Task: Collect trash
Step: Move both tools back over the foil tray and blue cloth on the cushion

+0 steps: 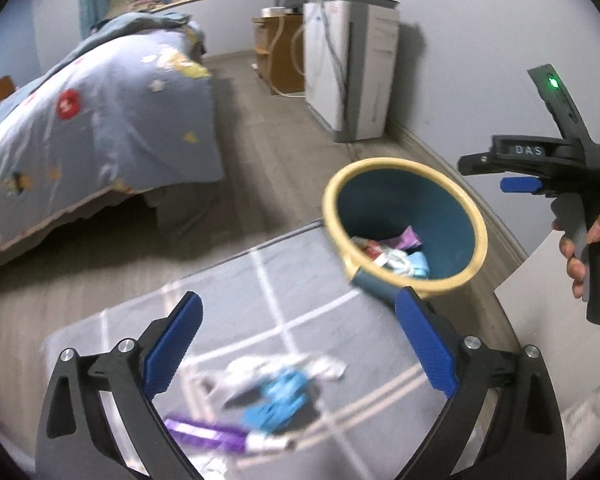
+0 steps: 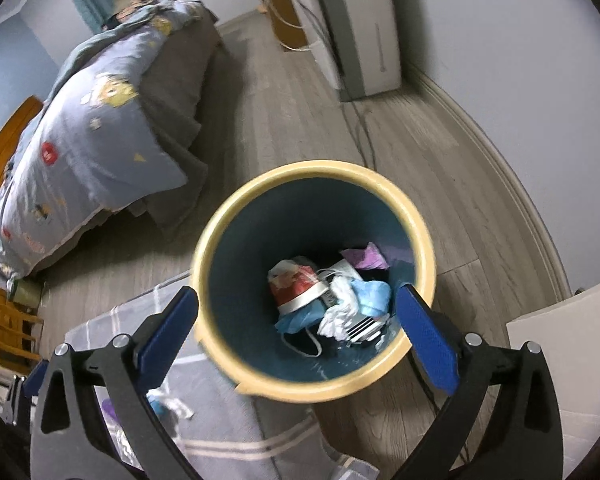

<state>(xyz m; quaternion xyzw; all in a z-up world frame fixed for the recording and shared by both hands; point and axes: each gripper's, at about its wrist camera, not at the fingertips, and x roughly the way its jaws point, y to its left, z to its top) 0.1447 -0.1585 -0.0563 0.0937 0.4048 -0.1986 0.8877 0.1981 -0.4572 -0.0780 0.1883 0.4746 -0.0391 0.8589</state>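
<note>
Left gripper (image 1: 298, 344) jaws wide apart, empty, above blurred wrappers (image 1: 268, 396) lying on grey rug (image 1: 300, 280). Right gripper (image 2: 296, 338) jaws also spread wide, nothing held, over blue bin (image 2: 260, 380) with yellow rim, trash (image 2: 328, 296) heaped at its bottom.

We see a room with soft, even light and no glare. Both pictures bend round at the edges, with dark corners. The rug (image 1: 284, 320) and the trash on it look smeared. The bed (image 2: 112, 120) casts a soft shadow.
</note>
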